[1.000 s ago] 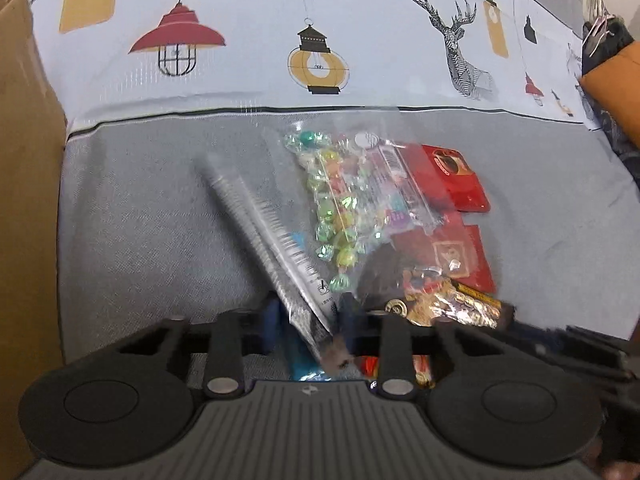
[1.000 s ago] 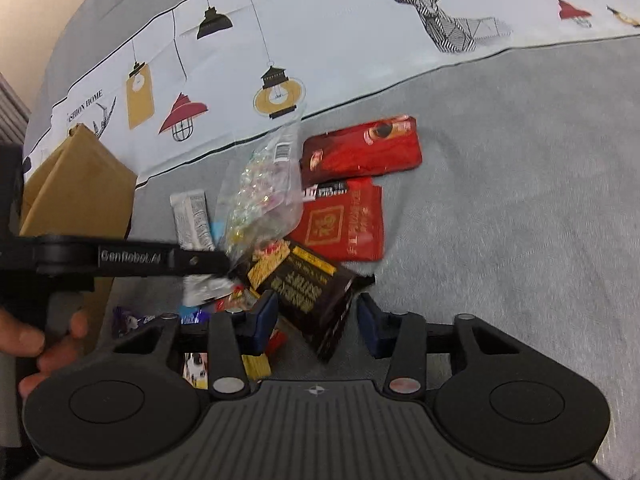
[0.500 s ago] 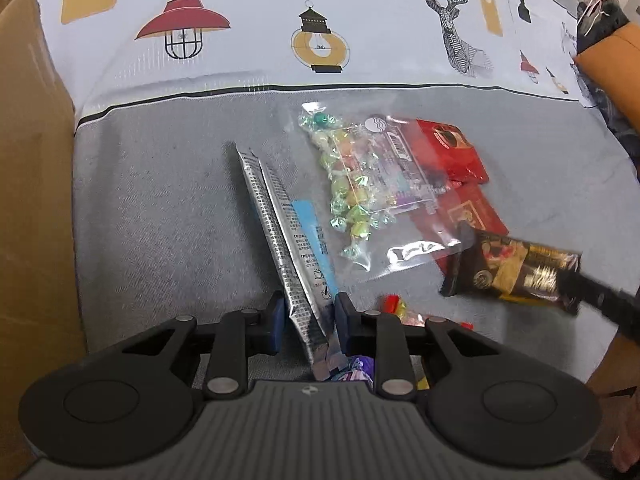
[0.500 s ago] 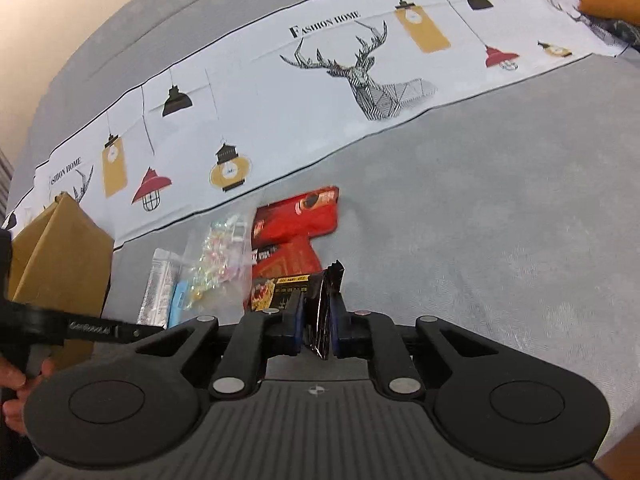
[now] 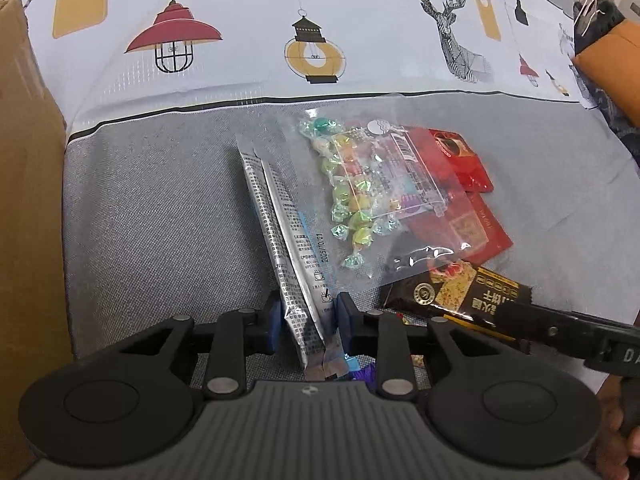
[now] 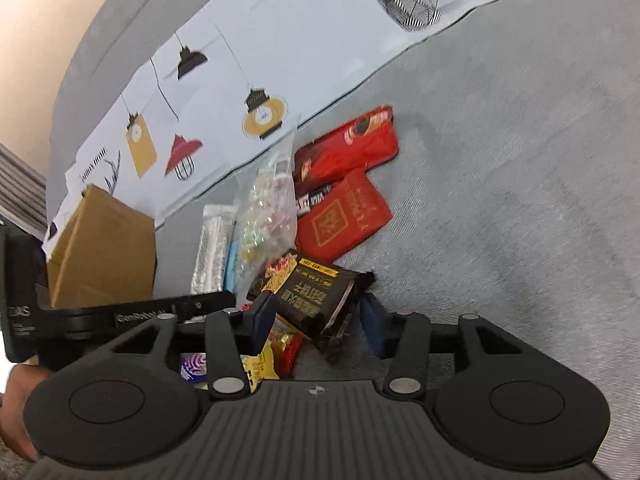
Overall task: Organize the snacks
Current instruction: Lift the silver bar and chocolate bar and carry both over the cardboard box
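Silver stick sachets point(image 5: 280, 236) lie on the grey cloth, their near ends between the fingers of my left gripper point(image 5: 306, 322), which stands open around them. They also show in the right wrist view point(image 6: 212, 248). A black snack packet point(image 6: 316, 298) lies between the open fingers of my right gripper point(image 6: 316, 320); it also shows in the left wrist view point(image 5: 452, 292). A clear bag of wrapped candies point(image 5: 368, 192) and two red packets point(image 5: 460, 160) lie beyond.
A cardboard box point(image 5: 28, 200) stands at the left, also in the right wrist view point(image 6: 104, 248). Small yellow and purple snacks point(image 6: 256, 364) lie under the right gripper. A printed white cloth point(image 5: 320, 20) covers the back. Bare grey cloth point(image 6: 520, 200) lies to the right.
The right gripper has opened and the black packet now lies on the pile near the red packets. The left gripper has opened slightly around the silver sachets.
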Available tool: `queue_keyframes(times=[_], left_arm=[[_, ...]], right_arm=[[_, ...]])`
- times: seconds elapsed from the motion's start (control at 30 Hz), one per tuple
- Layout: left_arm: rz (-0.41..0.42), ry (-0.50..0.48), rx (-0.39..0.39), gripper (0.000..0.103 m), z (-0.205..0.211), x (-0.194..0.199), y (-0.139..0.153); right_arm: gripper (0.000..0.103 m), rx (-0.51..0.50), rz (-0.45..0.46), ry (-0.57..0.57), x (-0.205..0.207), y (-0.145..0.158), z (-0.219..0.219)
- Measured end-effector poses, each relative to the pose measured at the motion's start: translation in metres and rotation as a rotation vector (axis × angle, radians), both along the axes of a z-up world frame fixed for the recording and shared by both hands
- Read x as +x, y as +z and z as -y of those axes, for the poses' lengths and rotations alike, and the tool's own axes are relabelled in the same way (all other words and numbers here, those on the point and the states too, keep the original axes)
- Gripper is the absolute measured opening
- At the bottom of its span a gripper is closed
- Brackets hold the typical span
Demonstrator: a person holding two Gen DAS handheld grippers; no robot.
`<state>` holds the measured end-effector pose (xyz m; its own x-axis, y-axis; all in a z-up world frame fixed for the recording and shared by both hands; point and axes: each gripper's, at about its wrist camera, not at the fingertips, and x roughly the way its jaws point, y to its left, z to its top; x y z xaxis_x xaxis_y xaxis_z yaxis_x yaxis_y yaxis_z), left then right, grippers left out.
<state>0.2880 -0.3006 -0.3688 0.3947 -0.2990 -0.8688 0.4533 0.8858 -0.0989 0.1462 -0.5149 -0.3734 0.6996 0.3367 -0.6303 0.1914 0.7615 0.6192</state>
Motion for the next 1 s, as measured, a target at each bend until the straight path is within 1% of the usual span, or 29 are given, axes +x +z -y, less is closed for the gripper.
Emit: queue_keyframes(times=[0.07,0.13,0.17,0.2,0.23,0.27,0.33,0.43,0.5,0.57,0.63,0.67,0.73,0.8,0.87,0.93,1.0], left_arm=[[-0.008,0.008,-0.004,0.029,-0.001,0.001,0.001],[-0.020,0.019,-0.005,0.027,-0.002,0.001,0.003],[-0.027,0.023,-0.005,0.027,-0.003,0.001,0.004],[-0.030,0.024,-0.005,0.025,-0.003,0.000,0.005],[-0.030,0.021,-0.005,0.020,-0.004,-0.002,0.008],[-0.027,0.017,-0.004,0.016,-0.004,-0.003,0.010],[-0.012,0.002,-0.002,0.014,-0.004,-0.008,0.017],[0.022,-0.024,0.013,0.013,-0.002,-0.015,0.029],[0.047,-0.048,0.031,0.012,0.001,-0.019,0.035],[0.061,-0.062,0.046,0.011,0.002,-0.023,0.039],[0.064,-0.066,0.044,0.011,0.003,-0.023,0.041],[0.069,-0.067,0.046,0.011,0.003,-0.025,0.043],[0.085,-0.080,0.056,0.011,0.004,-0.027,0.045],[0.098,-0.097,0.070,0.011,0.006,-0.031,0.045],[0.101,-0.107,0.080,0.011,0.008,-0.032,0.042],[0.093,-0.105,0.086,0.011,0.009,-0.031,0.036],[0.080,-0.102,0.087,0.011,0.009,-0.030,0.029]], right_arm=[[0.050,-0.021,0.007,0.011,0.003,-0.001,-0.004],[0.030,-0.072,-0.001,0.012,0.003,-0.002,-0.004],[0.028,-0.069,0.002,0.013,0.003,-0.002,-0.002],[0.024,-0.065,0.002,0.007,0.003,-0.002,0.000],[0.020,-0.071,0.005,-0.002,0.002,0.000,0.001],[0.018,-0.080,0.010,-0.015,0.000,0.003,0.001],[0.013,-0.097,0.039,-0.050,-0.003,0.011,0.005],[0.011,-0.082,0.107,-0.108,-0.012,0.027,0.018],[0.009,-0.093,0.142,-0.123,-0.015,0.036,0.022],[0.008,-0.101,0.157,-0.119,-0.017,0.041,0.021],[0.005,-0.127,0.187,-0.117,-0.019,0.050,0.018],[0.005,-0.144,0.214,-0.111,-0.022,0.056,0.016],[0.004,-0.215,0.283,-0.090,-0.031,0.072,0.009],[0.003,-0.232,0.330,-0.060,-0.038,0.082,0.006],[0.003,-0.266,0.316,-0.033,-0.040,0.083,0.002],[0.003,-0.268,0.280,0.002,-0.036,0.077,-0.001],[0.003,-0.347,0.250,0.029,-0.031,0.073,-0.010]])
